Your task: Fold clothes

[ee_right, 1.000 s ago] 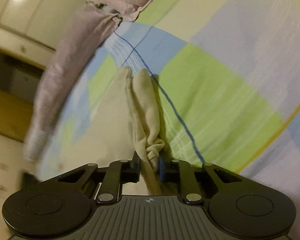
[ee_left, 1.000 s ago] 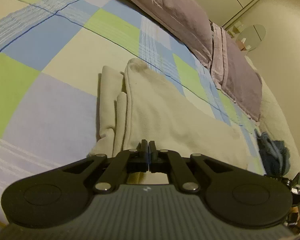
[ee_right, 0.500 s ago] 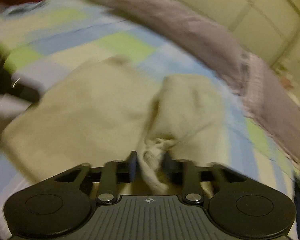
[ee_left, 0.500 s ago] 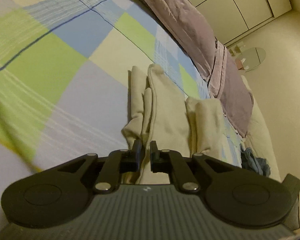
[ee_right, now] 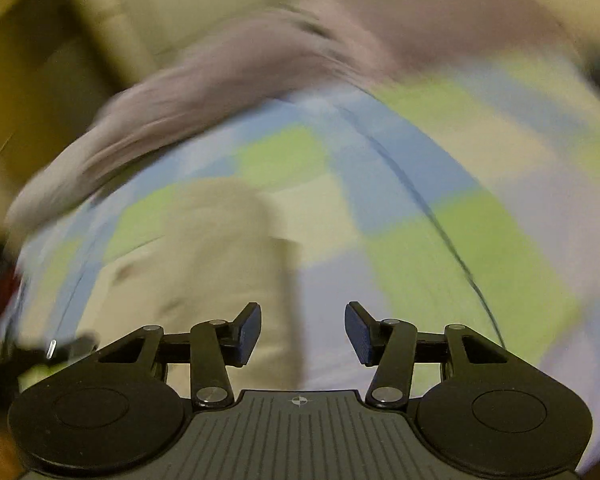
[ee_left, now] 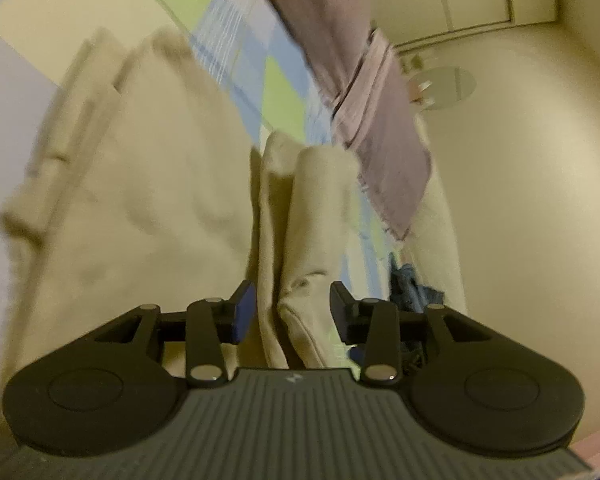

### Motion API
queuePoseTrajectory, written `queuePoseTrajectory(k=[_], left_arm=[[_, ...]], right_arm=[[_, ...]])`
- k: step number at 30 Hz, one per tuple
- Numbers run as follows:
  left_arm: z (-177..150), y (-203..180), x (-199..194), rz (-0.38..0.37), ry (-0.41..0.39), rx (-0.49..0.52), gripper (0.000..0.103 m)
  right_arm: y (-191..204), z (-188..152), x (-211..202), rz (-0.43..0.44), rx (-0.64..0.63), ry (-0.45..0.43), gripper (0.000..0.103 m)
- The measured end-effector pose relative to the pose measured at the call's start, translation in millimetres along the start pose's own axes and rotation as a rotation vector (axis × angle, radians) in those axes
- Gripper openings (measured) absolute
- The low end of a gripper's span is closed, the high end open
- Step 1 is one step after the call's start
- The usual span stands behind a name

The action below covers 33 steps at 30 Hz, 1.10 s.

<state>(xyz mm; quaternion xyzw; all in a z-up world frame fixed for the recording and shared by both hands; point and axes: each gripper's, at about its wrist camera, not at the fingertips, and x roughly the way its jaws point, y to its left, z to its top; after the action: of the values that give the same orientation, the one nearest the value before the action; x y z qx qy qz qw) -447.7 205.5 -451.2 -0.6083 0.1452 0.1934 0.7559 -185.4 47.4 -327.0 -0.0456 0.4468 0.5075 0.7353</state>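
Both views motion-blurred, right wrist worst: bed edges and room behind smeared, dark object at far left of that view unreadable. Left gripper spread wide, blue pads clear of cloth, nothing clamped; a second ago pinched shut on the cream garment, half a second ago just cracked. Folded sleeve strip running up between the fingers, near end cut off by the gripper body, contact with fingers not clear. Garment body lying flat on the checked bedsheet, left part blurred, stacked folds at its far left edge barely readable. Mauve blanket along the far edge of the bed, a blue cloth lump at the right edge half hidden behind the right finger. Right gripper also spread wide and empty; earlier closed on a bunched cuff, now released. Cream garment seen there low left on the bedsheet, lower part hidden by the gripper body, edges soft. Mauve blanket a smear across the top.
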Motion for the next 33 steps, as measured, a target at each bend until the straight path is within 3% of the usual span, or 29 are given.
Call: queuePoseTrajectory(k=[2, 7, 10, 13, 17, 22, 27, 33], left_arm=[[3.4, 1.3, 16.1, 0.026, 0.019, 0.002, 0.037], [3.7, 0.7, 37.6, -0.03, 0.036, -0.006, 0.034], [4.6, -6.2, 42.6, -0.044, 0.039, 0.063, 0.013], [6.3, -21.0, 23.7, -0.051, -0.012, 0.177, 0.01], [16.1, -21.2, -32.3, -0.019, -0.13, 0.258, 0.01], [23.0, 35.2, -74.9, 0.078, -0.188, 0.134, 0.01], [23.9, 45.7, -91.4, 0.066, -0.229, 0.112, 0.01], [27.6, 64.8, -83.1, 0.126, -0.212, 0.08, 0.011]], right_arm=[[-5.3, 2.8, 12.4, 0.01, 0.023, 0.024, 0.05], [-18.7, 9.7, 43.5, 0.036, 0.081, 0.083, 0.05], [-26.7, 13.9, 62.2, 0.051, 0.115, 0.119, 0.044], [-29.2, 16.7, 76.7, 0.075, 0.129, 0.148, 0.022], [-7.9, 15.2, 77.6, 0.162, 0.061, 0.155, 0.022], [34.3, 5.5, 86.7, 0.299, -0.062, 0.174, 0.022], [63.2, -9.4, 93.8, 0.309, -0.162, 0.177, 0.022], [73.1, -20.0, 103.3, 0.301, -0.229, 0.179, 0.022]])
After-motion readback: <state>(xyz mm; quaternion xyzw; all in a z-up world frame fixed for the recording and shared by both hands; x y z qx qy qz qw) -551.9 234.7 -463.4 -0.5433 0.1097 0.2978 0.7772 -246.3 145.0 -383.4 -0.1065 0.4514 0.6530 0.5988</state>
